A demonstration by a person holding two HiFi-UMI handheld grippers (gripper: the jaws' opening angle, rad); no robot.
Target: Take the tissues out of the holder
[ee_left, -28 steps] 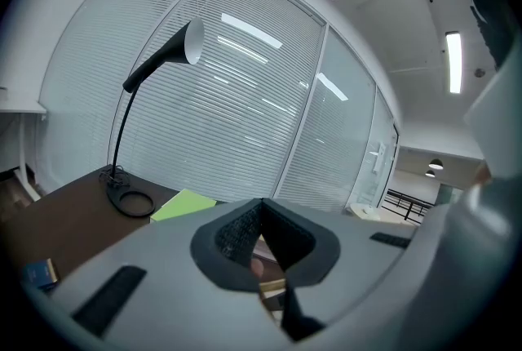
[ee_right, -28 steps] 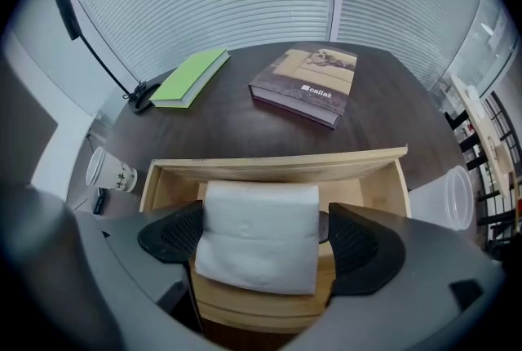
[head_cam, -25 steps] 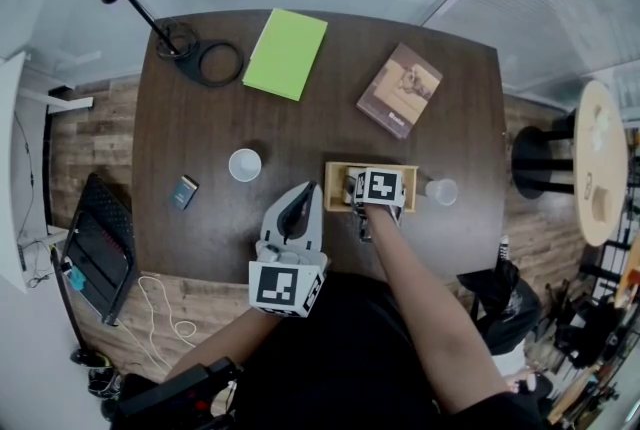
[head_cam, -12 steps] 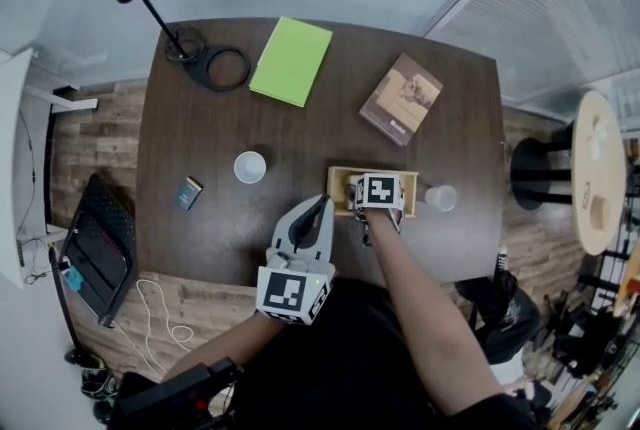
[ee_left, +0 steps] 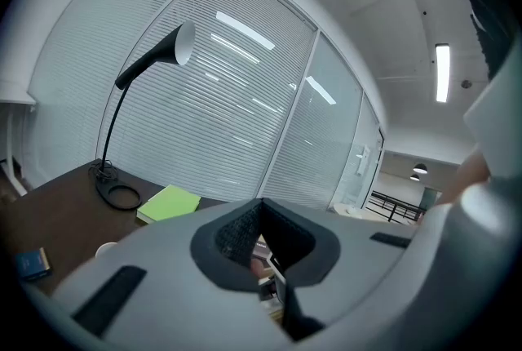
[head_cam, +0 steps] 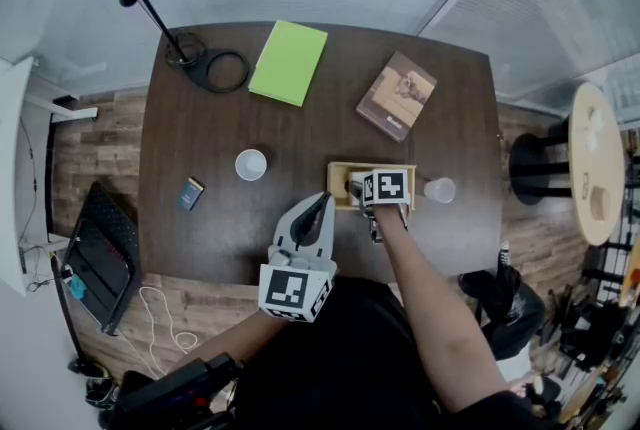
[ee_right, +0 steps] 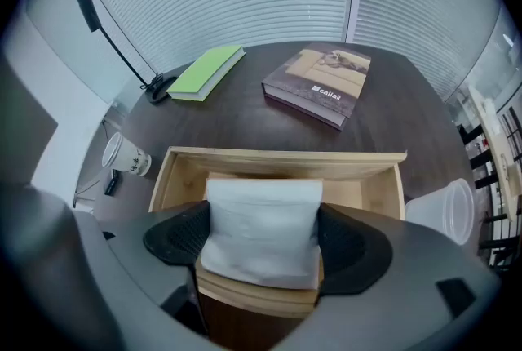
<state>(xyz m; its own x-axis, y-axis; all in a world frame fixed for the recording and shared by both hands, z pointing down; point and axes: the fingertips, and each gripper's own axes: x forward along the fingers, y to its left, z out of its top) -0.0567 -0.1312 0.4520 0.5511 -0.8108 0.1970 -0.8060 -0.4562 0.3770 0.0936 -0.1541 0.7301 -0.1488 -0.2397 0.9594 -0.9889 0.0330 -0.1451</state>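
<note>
Nearby, clear cup [head_cam: 439, 189] beside holder [head_cam: 336, 180], book [head_cam: 397, 95] beyond, paper cup [head_cam: 251, 164] apart.

Your right claw [ee_right: 263, 215] is closing with the white tissue pack [ee_right: 261, 231] between its jaws, and the way straight up from it is open. The walls of the pale wooden holder [ee_right: 277, 157] rise ahead of it and on both sides, leaving only narrow gaps beside the pack. A clear plastic cup [ee_right: 440, 211] stands just right of the holder; a white paper cup [ee_right: 122, 155] stands well off to the left. Ahead, the dark wooden table [ee_right: 245, 117] lies bare up to the brown hardcover book [ee_right: 320, 84] and the flat green notebook [ee_right: 204, 72]. Your left claw [head_cam: 318, 206], jaws together, crowds the holder's left end.
</note>
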